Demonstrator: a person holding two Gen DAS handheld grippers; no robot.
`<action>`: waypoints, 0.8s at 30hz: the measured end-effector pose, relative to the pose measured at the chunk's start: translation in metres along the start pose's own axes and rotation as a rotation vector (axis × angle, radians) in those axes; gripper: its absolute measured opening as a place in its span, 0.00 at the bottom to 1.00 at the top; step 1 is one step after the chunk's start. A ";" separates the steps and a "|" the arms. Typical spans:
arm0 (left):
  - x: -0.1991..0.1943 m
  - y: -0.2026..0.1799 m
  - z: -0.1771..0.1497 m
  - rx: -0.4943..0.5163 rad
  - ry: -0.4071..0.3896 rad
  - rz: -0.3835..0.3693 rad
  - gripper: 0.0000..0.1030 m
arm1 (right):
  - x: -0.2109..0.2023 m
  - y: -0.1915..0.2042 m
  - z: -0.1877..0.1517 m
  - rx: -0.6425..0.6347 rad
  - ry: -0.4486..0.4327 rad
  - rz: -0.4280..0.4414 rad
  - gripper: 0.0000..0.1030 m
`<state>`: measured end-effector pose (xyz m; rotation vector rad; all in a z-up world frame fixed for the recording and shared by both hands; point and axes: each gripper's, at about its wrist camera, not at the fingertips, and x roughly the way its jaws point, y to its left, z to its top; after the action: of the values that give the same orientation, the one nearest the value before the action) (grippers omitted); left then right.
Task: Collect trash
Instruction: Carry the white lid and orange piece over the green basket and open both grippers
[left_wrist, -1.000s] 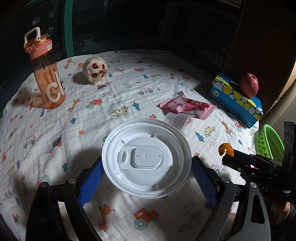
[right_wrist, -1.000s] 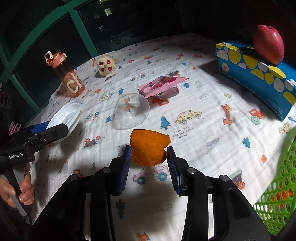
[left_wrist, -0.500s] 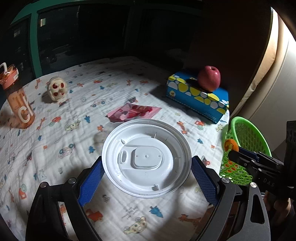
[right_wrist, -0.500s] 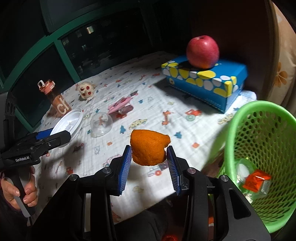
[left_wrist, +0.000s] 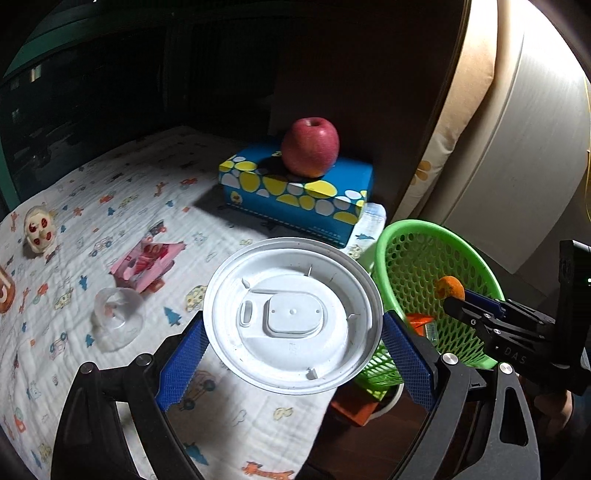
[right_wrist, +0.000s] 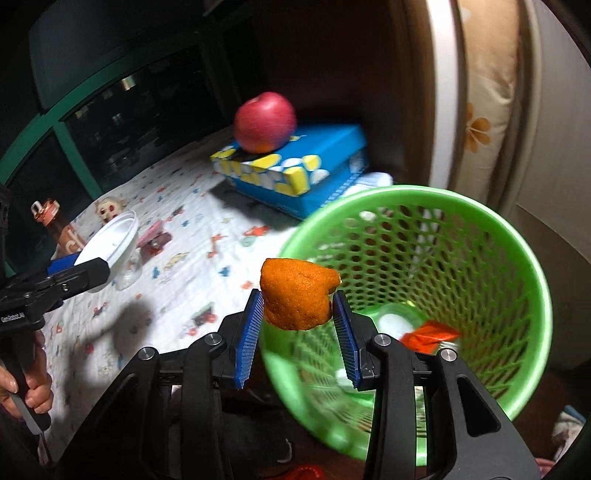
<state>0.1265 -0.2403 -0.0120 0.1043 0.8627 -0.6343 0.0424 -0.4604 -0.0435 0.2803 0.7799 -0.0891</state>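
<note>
Step in hand: carrying two pieces of trash to the green mesh wastebasket (right_wrist: 417, 206) at lower right of both views.
Right hand-held gripper (right_wrist: 297, 314): pinching an orange peel piece (right_wrist: 295, 295), at centre frame over the basket's near rim.
Left hand-held gripper (left_wrist: 291, 347): clamped wide on a white plastic lid (left_wrist: 291, 314), centre frame, beside the basket.
Next move: likely bring each fully above the opening, then release.
Hard to make out: basket contents, apart from a red wrapper (right_wrist: 430, 334); the basket's near wall is blurred.
Left behind: pink wrapper (left_wrist: 147, 264) and clear dome lid (left_wrist: 118, 321) on the bed, left of frame.

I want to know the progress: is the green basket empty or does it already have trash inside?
Not empty: the green basket holds a red wrapper and white pieces.
</note>
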 end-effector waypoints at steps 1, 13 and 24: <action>0.003 -0.006 0.002 0.009 0.002 -0.006 0.86 | -0.002 -0.008 -0.001 0.009 0.000 -0.012 0.38; 0.028 -0.067 0.016 0.107 0.033 -0.072 0.86 | -0.023 -0.063 -0.015 0.090 -0.010 -0.087 0.55; 0.057 -0.107 0.018 0.149 0.079 -0.119 0.86 | -0.053 -0.082 -0.025 0.108 -0.050 -0.117 0.65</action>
<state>0.1061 -0.3606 -0.0248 0.2145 0.9016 -0.8097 -0.0275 -0.5334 -0.0411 0.3337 0.7424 -0.2486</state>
